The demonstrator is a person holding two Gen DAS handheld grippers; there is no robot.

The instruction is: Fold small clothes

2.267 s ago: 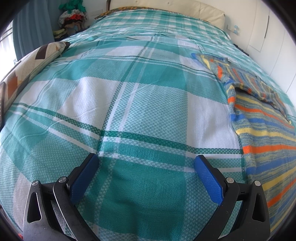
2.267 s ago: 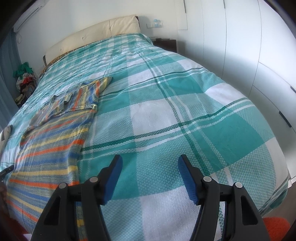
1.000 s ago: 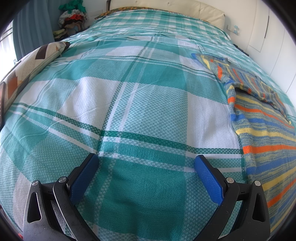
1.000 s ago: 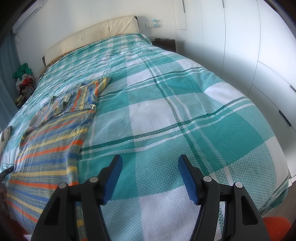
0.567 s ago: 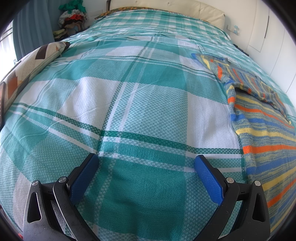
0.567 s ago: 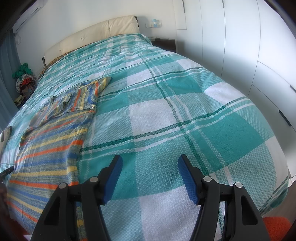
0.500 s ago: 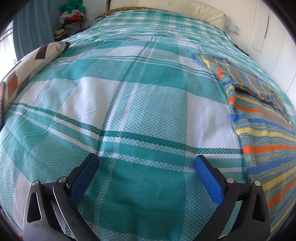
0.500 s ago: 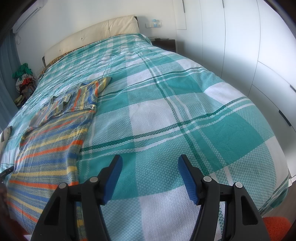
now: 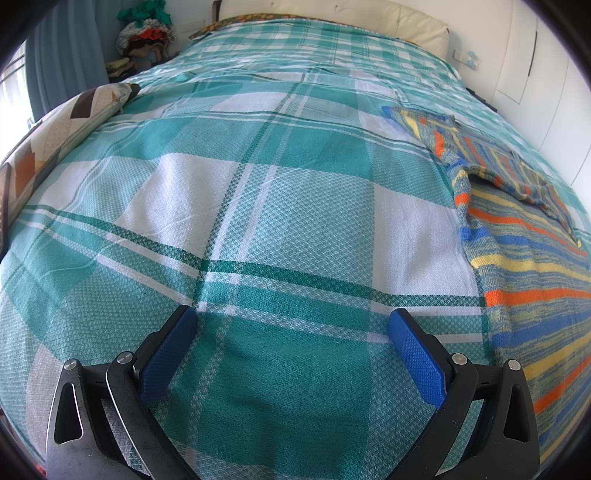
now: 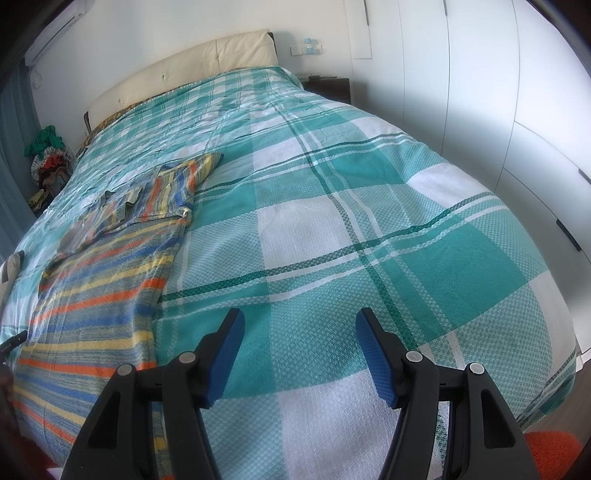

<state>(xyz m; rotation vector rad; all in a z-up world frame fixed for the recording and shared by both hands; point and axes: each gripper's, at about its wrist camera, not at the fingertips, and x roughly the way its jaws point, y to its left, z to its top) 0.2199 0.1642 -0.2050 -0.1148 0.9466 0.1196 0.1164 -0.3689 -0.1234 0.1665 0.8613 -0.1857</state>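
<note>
In the left wrist view, a patterned pillow [image 9: 55, 129] is lying along the left edge of the frame on the bed [image 9: 295, 206], which is wearing a green and white checked cover. A pile of clothes [image 9: 146, 33] is sitting in the upper left corner beside a blue curtain [image 9: 62, 55]. The left claw [image 9: 291, 321] is hanging over the cover at the bottom centre, its blue pads [image 9: 415, 354] standing wide apart and released, with only bare cover showing between them. The striped sweater [image 9: 524, 258] is lying flat on the cover along the right side of the frame, one sleeve folded across its upper part.

In the right wrist view, the same striped sweater [image 10: 99, 288] is filling the lower left of the frame, spread flat on the bed [image 10: 369, 221] and reaching down to the near edge. The cream headboard [image 10: 184, 74] is running across the upper left. The right claw [image 10: 299, 325] is hovering at the bottom centre, to the right of the sweater and not touching it, its jaws parted and gripping nothing. A dark nightstand [image 10: 328, 86] is standing at the top centre, and white wardrobe doors [image 10: 480, 92] are taking up the right side of the frame.
</note>
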